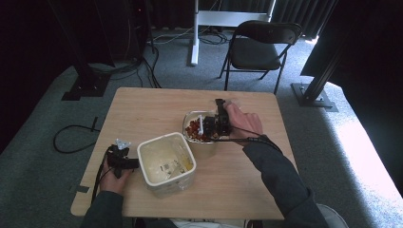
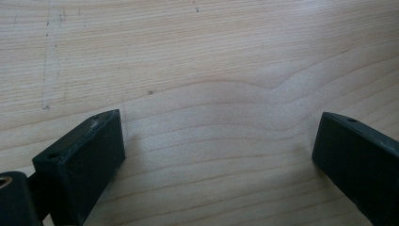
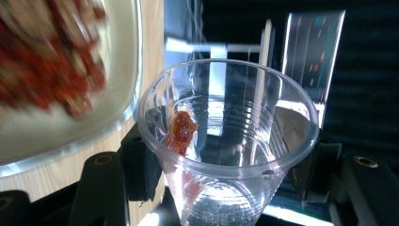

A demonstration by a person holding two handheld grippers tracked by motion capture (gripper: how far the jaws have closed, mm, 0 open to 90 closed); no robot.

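Observation:
My right gripper (image 1: 212, 124) is shut on a clear plastic cup (image 3: 226, 141), its jaws pressing the cup's sides. The cup is tipped on its side over a glass bowl (image 1: 188, 118) that holds red food (image 1: 194, 129). One red piece (image 3: 181, 129) sticks to the cup's inner wall. The bowl's rim (image 3: 120, 120) and its blurred red contents lie left of the cup in the right gripper view. My left gripper (image 1: 124, 162) rests at the table's left, beside a white square container (image 1: 142, 153) with yellowish residue. Its jaws (image 2: 219, 127) stand open over bare wood.
The wooden table (image 1: 142, 104) has free room at its back left and front right. A black folding chair (image 1: 259, 47) stands beyond the far edge. A white stand leg (image 1: 194, 33) and cables (image 1: 71, 137) are on the carpet.

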